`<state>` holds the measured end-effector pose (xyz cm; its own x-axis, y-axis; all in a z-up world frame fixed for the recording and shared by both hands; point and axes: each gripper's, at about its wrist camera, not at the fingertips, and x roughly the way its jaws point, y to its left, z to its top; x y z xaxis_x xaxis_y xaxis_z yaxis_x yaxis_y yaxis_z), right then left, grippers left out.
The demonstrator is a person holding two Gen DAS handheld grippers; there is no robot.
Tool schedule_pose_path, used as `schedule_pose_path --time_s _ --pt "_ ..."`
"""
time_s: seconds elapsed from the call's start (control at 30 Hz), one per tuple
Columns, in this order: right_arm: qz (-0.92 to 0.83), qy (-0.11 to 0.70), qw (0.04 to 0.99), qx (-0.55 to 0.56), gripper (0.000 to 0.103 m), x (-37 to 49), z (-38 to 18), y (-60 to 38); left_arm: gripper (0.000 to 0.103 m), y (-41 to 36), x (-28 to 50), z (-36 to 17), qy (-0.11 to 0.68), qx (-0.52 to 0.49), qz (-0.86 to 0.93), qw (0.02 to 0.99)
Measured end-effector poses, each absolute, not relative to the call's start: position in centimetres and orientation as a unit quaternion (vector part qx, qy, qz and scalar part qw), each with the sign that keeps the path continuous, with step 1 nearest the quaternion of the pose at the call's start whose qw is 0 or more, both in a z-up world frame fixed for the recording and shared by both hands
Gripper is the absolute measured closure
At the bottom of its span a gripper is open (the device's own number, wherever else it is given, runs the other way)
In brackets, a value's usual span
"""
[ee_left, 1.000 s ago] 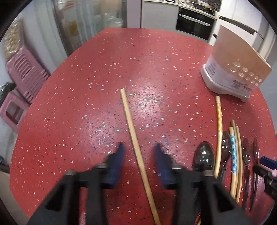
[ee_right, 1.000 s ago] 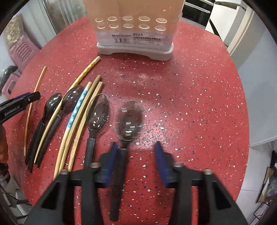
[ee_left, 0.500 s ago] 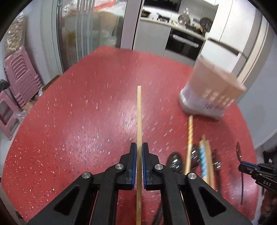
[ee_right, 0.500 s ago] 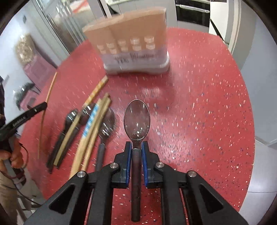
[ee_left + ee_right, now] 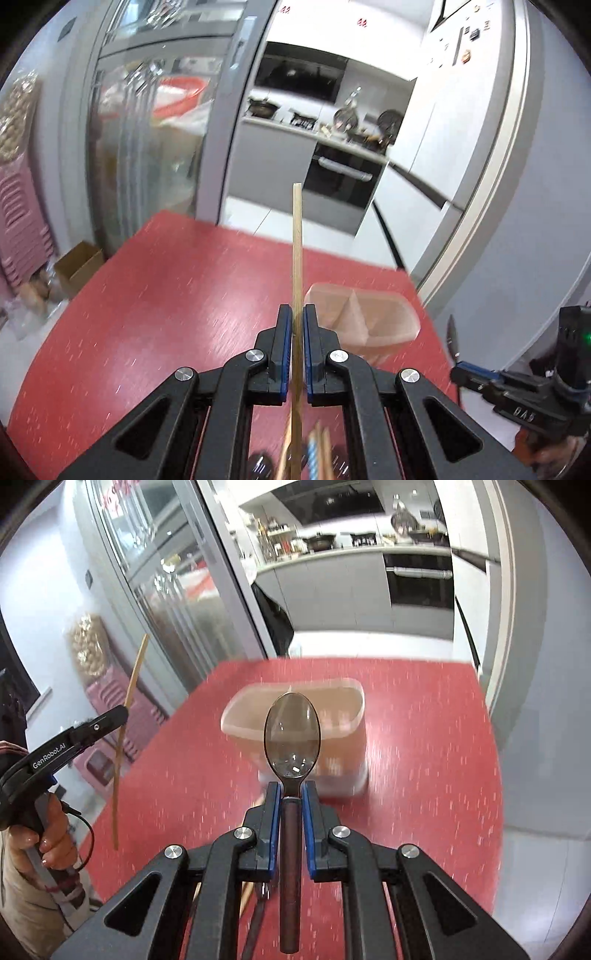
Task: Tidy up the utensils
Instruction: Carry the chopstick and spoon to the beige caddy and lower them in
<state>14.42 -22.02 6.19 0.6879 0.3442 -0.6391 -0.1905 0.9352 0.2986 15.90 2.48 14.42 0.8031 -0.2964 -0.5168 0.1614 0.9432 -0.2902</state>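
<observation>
My left gripper (image 5: 296, 325) is shut on a plain wooden chopstick (image 5: 296, 243) and holds it up above the red table (image 5: 155, 302), tip pointing away. My right gripper (image 5: 291, 797) is shut on the dark handle of a spoon (image 5: 291, 734), its bowl raised in front of the translucent utensil holder (image 5: 347, 709). The holder (image 5: 384, 317) also shows right of the chopstick in the left wrist view, its divided top open. The left gripper with its chopstick (image 5: 127, 716) shows at the left of the right wrist view. The right gripper (image 5: 465, 369) shows at the right of the left wrist view.
More chopsticks and spoons (image 5: 317, 454) lie on the table below my left gripper, mostly hidden. Pink stools (image 5: 110, 716) stand left of the table. Kitchen cabinets and an oven (image 5: 340, 181) are beyond the far edge.
Both grippers closed on their utensils, then lifted them off the table and tilted upward. The holder now sits lower in both views.
</observation>
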Motion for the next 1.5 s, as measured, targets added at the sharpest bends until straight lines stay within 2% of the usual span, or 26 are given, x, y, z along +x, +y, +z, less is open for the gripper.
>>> schedule_pose_path --time_s 0.33,0.5,0.7,1.07,1.5 --pt "0.136 0.279 0.942 0.128 0.09 21.8 10.2 -22.0 0.072 -1.6 24.4 16.5 0.243 -0.132 -0.138 0.951" --pt "0.123 0.251 0.949 0.142 0.09 25.5 10.5 -22.0 0.072 -2.2 27.3 15.8 0.219 -0.155 -0.131 0.954" --pt "0.111 0.232 0.956 0.139 0.09 28.0 8.5 -21.5 0.072 -2.9 29.4 14.1 0.194 -0.164 -0.12 0.96" --pt "0.101 0.241 0.963 0.063 0.09 27.6 4.2 -19.5 0.072 -4.9 28.3 9.4 0.201 -0.108 -0.108 0.968" --pt "0.109 0.264 0.958 0.034 0.09 25.8 3.4 -19.1 0.072 -5.6 26.0 8.0 0.246 -0.041 -0.085 0.965"
